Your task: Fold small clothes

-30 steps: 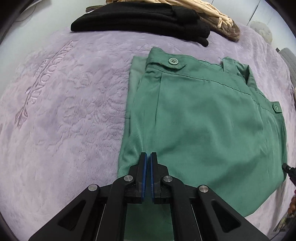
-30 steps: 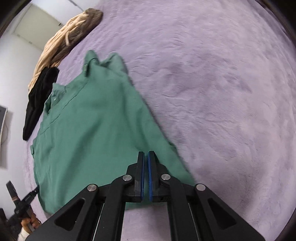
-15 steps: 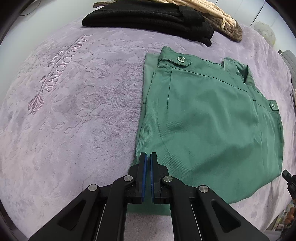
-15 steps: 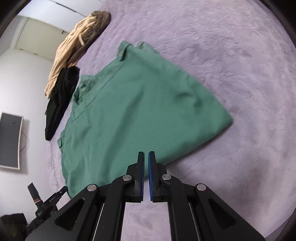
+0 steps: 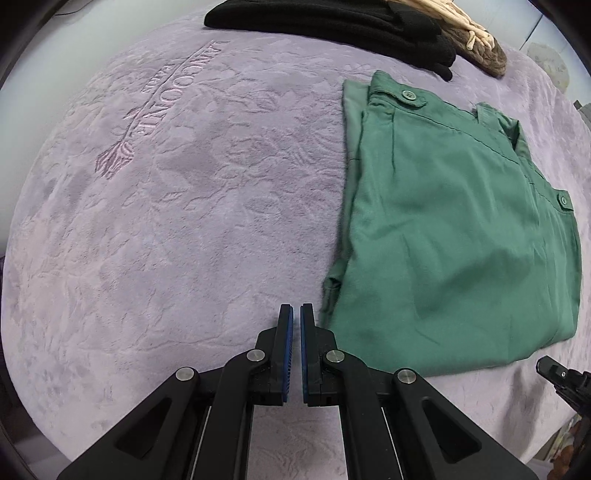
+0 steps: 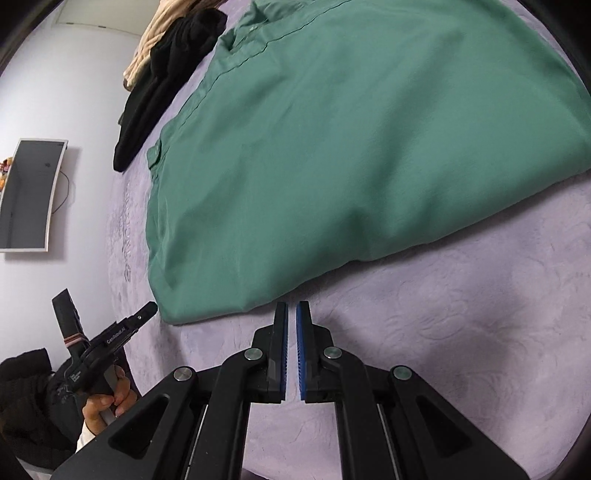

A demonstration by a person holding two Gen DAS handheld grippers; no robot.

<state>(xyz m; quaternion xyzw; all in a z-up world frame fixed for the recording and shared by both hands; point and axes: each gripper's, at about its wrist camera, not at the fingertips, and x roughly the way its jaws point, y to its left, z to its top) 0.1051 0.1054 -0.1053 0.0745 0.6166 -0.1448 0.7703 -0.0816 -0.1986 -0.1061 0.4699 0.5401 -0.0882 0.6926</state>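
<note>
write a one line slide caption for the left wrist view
Shut left gripper beside folded green shorts on a purple blanket.

We note the folded garment (image 5: 454,236) flat on the blanket (image 5: 192,221), right of the left gripper (image 5: 296,314), whose tips sit just beside its near corner. Behind it a dark pile (image 5: 332,22) lies along the blanket's far edge, a knitted heap (image 5: 476,40) to its right. In the right wrist view, the right gripper (image 6: 291,310) sits just before the garment's near edge; a wall screen (image 6: 31,195) hangs left.
</note>
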